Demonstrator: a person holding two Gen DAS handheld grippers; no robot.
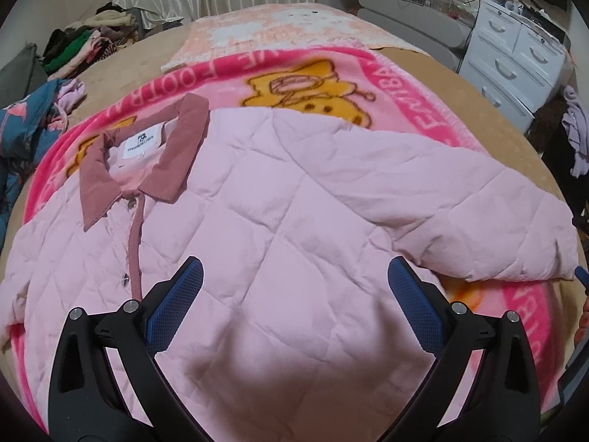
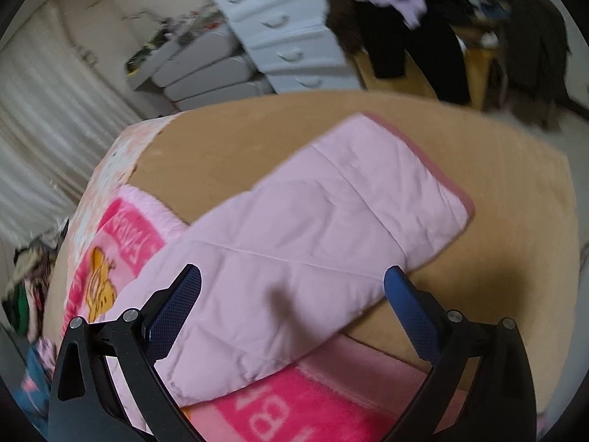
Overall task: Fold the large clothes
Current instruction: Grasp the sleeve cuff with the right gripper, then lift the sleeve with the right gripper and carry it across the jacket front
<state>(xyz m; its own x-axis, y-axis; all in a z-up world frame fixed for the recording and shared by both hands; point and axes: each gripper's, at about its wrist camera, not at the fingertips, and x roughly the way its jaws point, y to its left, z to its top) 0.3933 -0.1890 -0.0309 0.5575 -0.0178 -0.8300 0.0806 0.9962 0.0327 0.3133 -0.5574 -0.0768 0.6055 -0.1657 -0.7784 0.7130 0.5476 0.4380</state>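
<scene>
A pale pink quilted jacket [image 1: 279,221] lies front up and buttoned on a bright pink cartoon blanket [image 1: 397,84]. Its dusty rose collar [image 1: 147,162] sits at the upper left. My left gripper [image 1: 294,276] hovers open over the jacket's chest, with nothing between its blue pads [image 1: 176,305]. The jacket's sleeve [image 2: 331,217] stretches out to the right across the tan bedcover [image 2: 257,140], ending in a rose-trimmed cuff [image 2: 456,191]. My right gripper [image 2: 292,280] hangs open just above the sleeve near the shoulder end, holding nothing.
A heap of other clothes [image 1: 81,48] lies at the bed's far left, and a blue patterned garment [image 1: 29,125] closer in. White drawers [image 1: 515,59] stand beyond the bed's right edge. Dark clothes [image 2: 530,37] hang past the foot.
</scene>
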